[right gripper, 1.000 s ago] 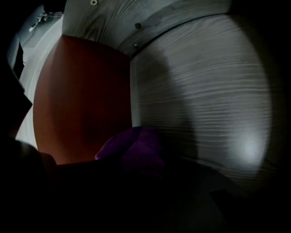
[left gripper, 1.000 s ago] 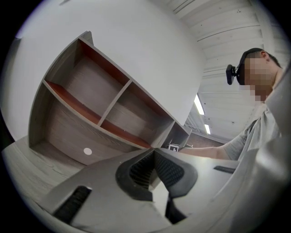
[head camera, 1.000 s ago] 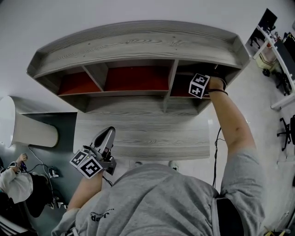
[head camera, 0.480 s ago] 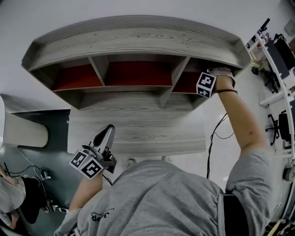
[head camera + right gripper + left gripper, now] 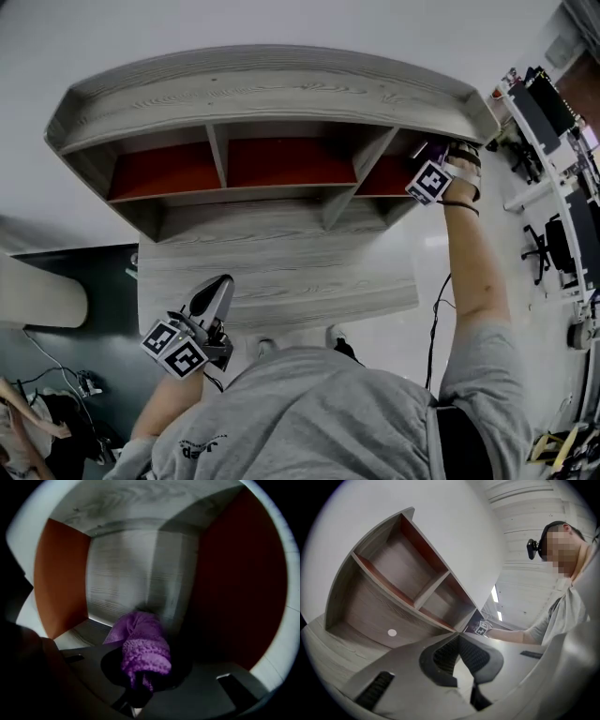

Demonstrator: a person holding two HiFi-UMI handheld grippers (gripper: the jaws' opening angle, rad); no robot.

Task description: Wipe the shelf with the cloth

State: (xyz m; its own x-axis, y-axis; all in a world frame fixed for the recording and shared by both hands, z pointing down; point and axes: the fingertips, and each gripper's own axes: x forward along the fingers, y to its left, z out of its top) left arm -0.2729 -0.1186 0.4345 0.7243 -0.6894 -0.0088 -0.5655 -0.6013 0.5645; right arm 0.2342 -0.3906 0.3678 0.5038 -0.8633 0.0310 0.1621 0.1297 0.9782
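The right hand-held gripper (image 5: pixel 143 679) is clenched on the purple cloth (image 5: pixel 140 644) and reaches into the right compartment (image 5: pixel 382 174) of the shelf (image 5: pixel 272 89). I cannot tell whether the cloth touches the wood. The left hand-held gripper (image 5: pixel 458 638), jaws pressed together on nothing, hangs near the person, well apart from the shelf.

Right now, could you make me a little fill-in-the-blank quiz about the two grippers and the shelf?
1. The right gripper is shut on a ____ cloth.
2. Of the shelf's three compartments, the cloth is in the ____ one in the head view.
3. The left gripper, shut, holds ____.
Missing words: purple; rightmost; nothing.
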